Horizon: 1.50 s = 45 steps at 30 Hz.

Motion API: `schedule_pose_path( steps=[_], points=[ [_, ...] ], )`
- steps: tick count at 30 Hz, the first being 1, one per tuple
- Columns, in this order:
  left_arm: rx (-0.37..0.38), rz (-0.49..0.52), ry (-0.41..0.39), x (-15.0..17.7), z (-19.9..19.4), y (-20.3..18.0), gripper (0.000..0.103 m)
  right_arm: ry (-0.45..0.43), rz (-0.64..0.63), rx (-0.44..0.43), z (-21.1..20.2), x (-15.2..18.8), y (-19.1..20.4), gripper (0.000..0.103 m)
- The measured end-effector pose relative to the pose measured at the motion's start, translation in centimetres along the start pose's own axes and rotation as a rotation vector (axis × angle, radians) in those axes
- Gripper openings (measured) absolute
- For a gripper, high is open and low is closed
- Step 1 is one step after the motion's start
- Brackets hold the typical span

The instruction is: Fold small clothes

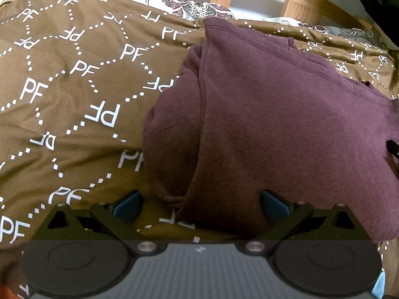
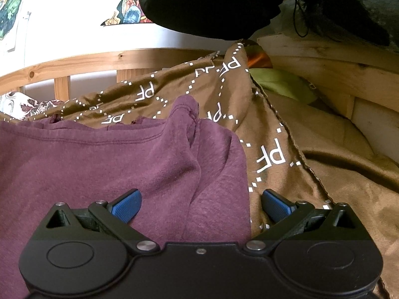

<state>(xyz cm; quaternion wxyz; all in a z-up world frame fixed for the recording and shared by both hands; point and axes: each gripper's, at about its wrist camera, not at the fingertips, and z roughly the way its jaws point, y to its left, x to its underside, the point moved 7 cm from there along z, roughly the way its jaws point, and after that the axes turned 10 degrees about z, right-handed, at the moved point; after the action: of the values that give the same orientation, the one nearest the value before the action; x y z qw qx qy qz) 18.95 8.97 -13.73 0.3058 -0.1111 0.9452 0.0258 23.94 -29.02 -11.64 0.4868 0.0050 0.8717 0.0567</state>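
Note:
A maroon sweatshirt (image 1: 274,114) lies on a brown bedspread printed with white "PF" letters (image 1: 74,87). One part of it is folded over, with a bulging fold along its left side. My left gripper (image 1: 200,205) hovers open just above the garment's near left corner, blue pads wide apart and nothing between them. In the right wrist view the same maroon sweatshirt (image 2: 112,154) fills the left half, its right edge bunched into ridges. My right gripper (image 2: 200,205) is open over that right edge, its left pad above the cloth and its right pad above the bedspread (image 2: 271,154).
A wooden bed frame (image 1: 294,2) with slats runs along the far side, with a floral pillow (image 1: 194,6) against it. On the right are a plain brown blanket (image 2: 336,154), a green cloth (image 2: 281,84), a wooden board (image 2: 324,57) and a dark garment hanging above (image 2: 212,2).

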Motion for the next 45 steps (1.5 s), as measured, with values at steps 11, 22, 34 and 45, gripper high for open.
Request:
schedule_pose_path(
  steps=[11,22,34,45],
  points=[
    [0.014,0.001,0.003,0.0,0.1,0.0,0.103,-0.041,0.143,0.031,-1.6,-1.5,-1.2,0.102],
    [0.013,0.010,0.001,0.0,0.2,-0.1,0.103,-0.157,-0.094,-0.157,-6.9,-1.4,7.6,0.102],
    [0.015,0.014,-0.001,0.1,0.2,-0.1,0.103,0.156,-0.209,-0.260,-3.9,5.5,11.1,0.102],
    [0.015,0.016,-0.004,0.1,0.2,-0.1,0.103,0.152,-0.206,-0.267,-3.9,5.4,10.9,0.103]
  ],
)
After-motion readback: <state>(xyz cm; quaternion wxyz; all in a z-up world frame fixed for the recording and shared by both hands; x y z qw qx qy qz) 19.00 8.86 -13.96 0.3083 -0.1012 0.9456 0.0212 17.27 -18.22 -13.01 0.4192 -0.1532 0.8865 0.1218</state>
